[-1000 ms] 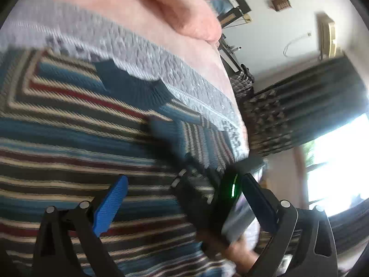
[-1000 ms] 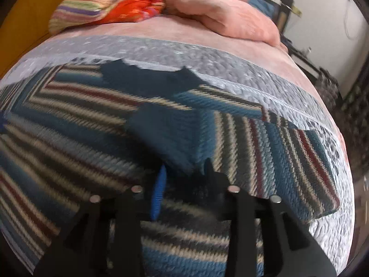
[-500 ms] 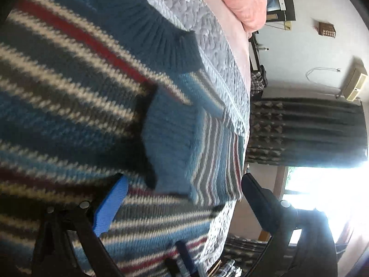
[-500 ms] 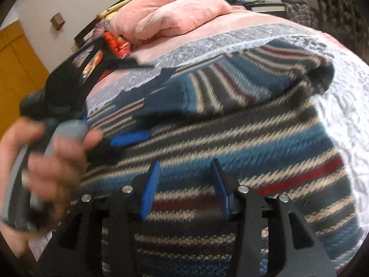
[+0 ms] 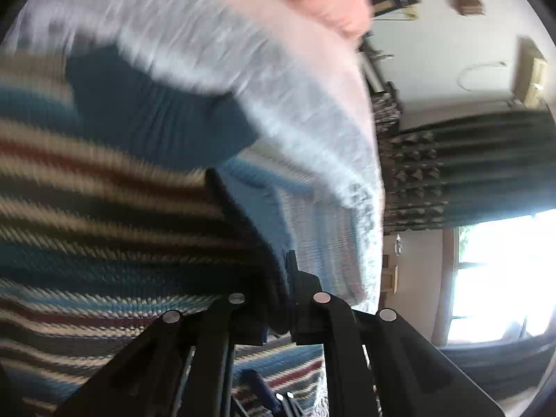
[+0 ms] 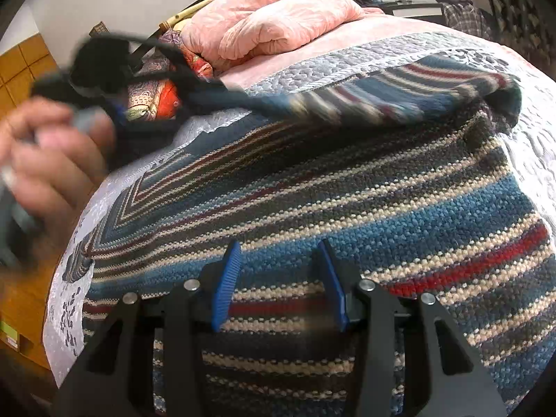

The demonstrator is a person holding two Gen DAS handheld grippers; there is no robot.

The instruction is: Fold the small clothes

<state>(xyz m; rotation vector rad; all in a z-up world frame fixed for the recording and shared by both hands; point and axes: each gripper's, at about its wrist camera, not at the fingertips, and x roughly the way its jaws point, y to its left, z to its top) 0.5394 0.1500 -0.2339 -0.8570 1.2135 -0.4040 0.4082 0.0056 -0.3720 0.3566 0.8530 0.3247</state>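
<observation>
Left gripper (image 5: 278,299): half a second ago its jaws stood wide over the sleeve cuff (image 5: 264,229); now they are pinched narrow on it, it seems, though the view is blurred.
Sleeve (image 6: 382,97): lifted off the striped sweater (image 6: 347,208) and drawn across toward the left hand (image 6: 52,160).
Right gripper (image 6: 278,281): jaws apart, holding nothing, low over the sweater's body.
Sweater: spread on the bed's grey quilt (image 6: 531,160).
Meaning: probably the sleeve fold is under way, not yet laid flat.
</observation>
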